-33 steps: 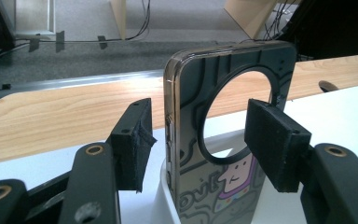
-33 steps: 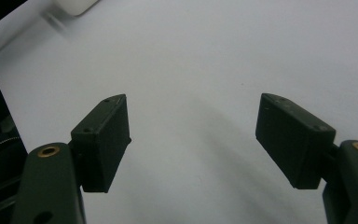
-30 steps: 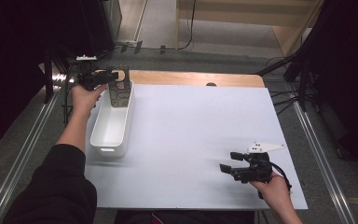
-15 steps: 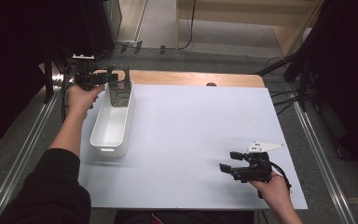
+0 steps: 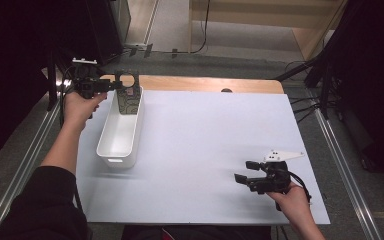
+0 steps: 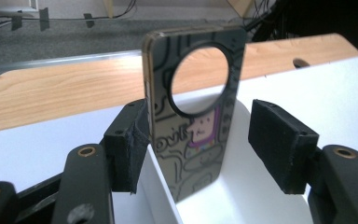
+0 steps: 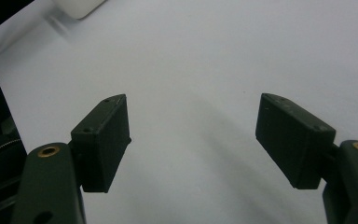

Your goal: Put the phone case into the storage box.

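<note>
Phone case stands upright at the bin's far end.
The left gripper (image 6: 193, 140) has its fingers apart around the case (image 6: 191, 116), one touching its edge; the bin (image 5: 120, 131) sits on the counter (image 5: 205, 150). The right gripper (image 5: 246, 171) rests open, well apart.

White tabletop (image 5: 205, 150), wood strip (image 5: 205, 83).
</note>
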The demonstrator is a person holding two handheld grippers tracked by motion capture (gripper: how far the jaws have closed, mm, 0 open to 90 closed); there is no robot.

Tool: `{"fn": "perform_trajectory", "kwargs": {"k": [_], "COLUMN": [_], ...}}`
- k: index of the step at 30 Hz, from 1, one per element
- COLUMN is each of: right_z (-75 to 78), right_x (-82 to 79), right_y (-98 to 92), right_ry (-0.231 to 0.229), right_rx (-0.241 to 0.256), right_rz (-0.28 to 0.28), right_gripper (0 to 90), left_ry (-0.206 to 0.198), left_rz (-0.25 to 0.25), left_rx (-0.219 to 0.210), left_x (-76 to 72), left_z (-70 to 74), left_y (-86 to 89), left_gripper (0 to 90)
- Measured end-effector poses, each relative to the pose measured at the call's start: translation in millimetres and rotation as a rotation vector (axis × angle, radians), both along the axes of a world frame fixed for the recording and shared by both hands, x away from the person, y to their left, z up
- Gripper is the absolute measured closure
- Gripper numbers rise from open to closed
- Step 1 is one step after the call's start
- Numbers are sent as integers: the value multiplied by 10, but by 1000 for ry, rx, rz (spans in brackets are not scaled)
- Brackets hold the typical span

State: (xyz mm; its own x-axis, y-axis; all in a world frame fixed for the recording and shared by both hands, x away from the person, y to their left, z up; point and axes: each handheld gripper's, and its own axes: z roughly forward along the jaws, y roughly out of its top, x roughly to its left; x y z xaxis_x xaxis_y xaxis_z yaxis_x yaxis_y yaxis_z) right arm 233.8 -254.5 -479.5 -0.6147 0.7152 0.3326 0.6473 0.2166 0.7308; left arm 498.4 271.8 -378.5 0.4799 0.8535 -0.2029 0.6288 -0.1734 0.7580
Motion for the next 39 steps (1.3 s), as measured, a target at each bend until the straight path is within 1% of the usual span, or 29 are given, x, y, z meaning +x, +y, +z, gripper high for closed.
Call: {"fn": "perform_trajectory", "kwargs": {"k": [4,8,9,12,14,16,18,19,20,21,23,28,31,34,35,37,39], "right_z": [-1,2,3,2,4,2,0,0,1,0,1,4,7,9,10,11,12], "right_x": [3,0,2,4,4,7,9,10,11,12,13,13,9,8,6,4,3], "right_y": [2,1,-1,-2,-4,-4,-3,-2,-1,0,3,4,1,-1,1,5,8], "right_ry": [-4,1,0,-2,0,1,3,2,1,2,4,6,4,3,3,3,3], "right_rx": [-1,1,0,-1,0,-3,-1,-1,-1,0,0,2,2,1,1,-2,-2], "right_rz": [5,-1,-2,-1,-2,-1,0,0,0,2,0,0,1,-1,-1,0,0], "right_gripper": [252,252,252,252,252,252,252,252,252,252,252,252,252,252,252,251,252], "left_ry": [2,9,13,4,14,15,14,18,24,20,16,8,15,10,10,18,21], "left_rz": [-26,-57,-64,-86,-97,-105,-121,-130,-138,-143,-155,-184,-187,-206,-223,-241,-256], "left_rx": [0,-18,-19,-13,-13,-7,-27,-39,-43,-46,-45,-62,-60,-64,-65,-66,-71], "left_x": [-66,-122,-138,-203,-240,-274,-305,-316,-330,-351,-381,-472,-521,-583,-611,-643,-682], "left_z": [53,100,112,149,169,189,206,215,223,231,235,230,218,209,205,203,201], "left_y": [-13,-45,-55,-93,-120,-141,-156,-163,-170,-186,-205,-236,-249,-261,-268,-285,-300], "left_gripper": [378,377,378,377,377,377,363,326,324,324,324,323,322,321,321,292,291]}}
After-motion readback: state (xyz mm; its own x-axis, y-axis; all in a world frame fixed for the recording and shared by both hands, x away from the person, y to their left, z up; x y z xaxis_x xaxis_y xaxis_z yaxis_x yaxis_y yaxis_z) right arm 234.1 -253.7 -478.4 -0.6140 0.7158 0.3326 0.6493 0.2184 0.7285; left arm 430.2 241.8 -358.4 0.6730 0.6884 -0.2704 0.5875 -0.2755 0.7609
